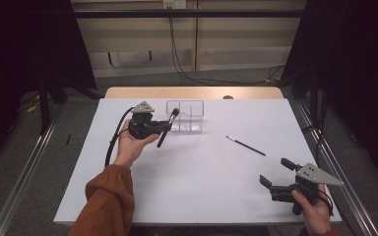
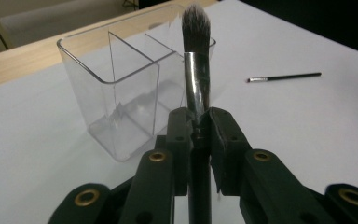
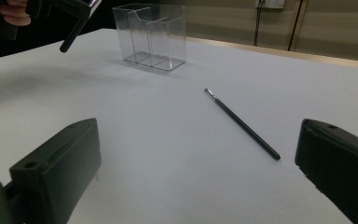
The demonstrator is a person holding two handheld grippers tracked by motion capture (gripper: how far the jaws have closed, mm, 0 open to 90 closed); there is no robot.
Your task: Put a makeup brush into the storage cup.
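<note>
My left gripper [image 1: 165, 126] is shut on a black-handled makeup brush [image 2: 196, 70], held off the table with its bristles up and its handle end slanting down. It hovers just left of a clear plastic organizer [image 1: 185, 116] with several compartments [image 2: 121, 98]. A thin black brush [image 1: 246, 146] lies flat on the white table, right of centre [image 3: 242, 123]. Near the front right corner my right gripper [image 1: 275, 172] stands open, nothing between its jaws, pointing toward the thin brush.
The white sheet [image 1: 197, 196] covers the table; a strip of bare wood [image 1: 192, 92] shows at the far edge. Metal rails [image 1: 334, 162] run along both sides. Cables hang on the back wall.
</note>
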